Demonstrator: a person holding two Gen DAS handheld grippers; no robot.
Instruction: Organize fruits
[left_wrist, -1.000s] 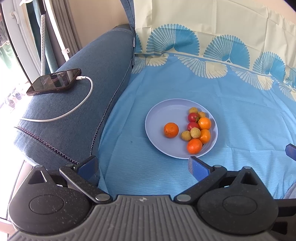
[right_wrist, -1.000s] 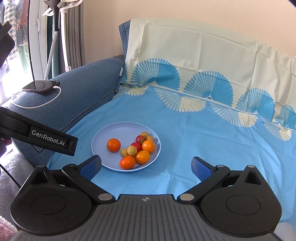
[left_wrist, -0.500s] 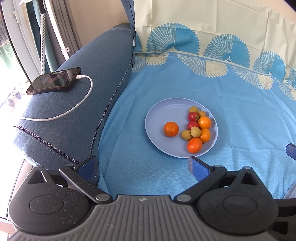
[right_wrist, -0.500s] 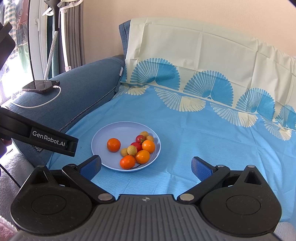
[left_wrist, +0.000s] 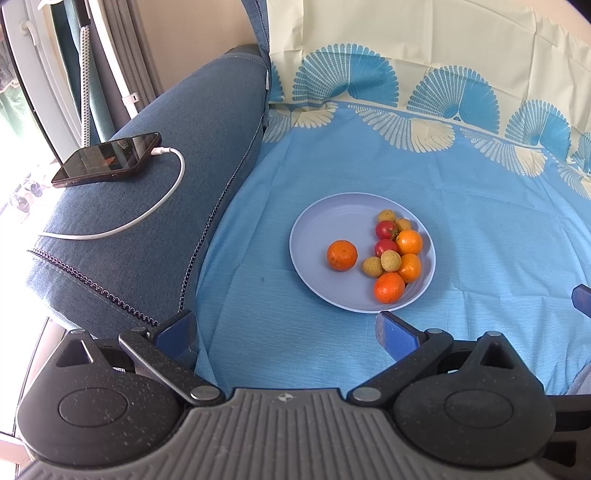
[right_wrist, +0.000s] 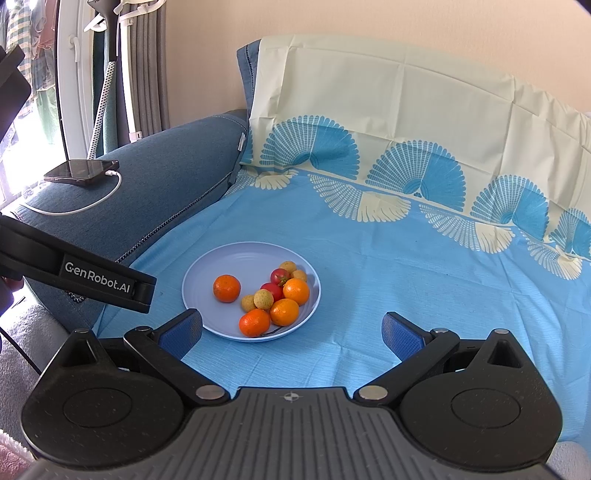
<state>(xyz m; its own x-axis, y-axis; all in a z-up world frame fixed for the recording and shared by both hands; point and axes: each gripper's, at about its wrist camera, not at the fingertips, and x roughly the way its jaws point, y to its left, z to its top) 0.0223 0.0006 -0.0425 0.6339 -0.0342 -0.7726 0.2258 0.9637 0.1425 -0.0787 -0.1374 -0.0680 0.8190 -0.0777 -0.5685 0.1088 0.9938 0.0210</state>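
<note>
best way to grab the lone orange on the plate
Grip the lone orange across its round middle, coming from above on the plate's bare left side with the left gripper. It sits apart from the fruit cluster, so open jaws fit around it.

The right gripper is cut off by the frame edge in the left wrist view; only one blue tip is seen. The left gripper is seen only as a black bar, its fingers hidden. The small fruit is partly hidden behind another. The phone screen content is too blurred to be read.
</note>
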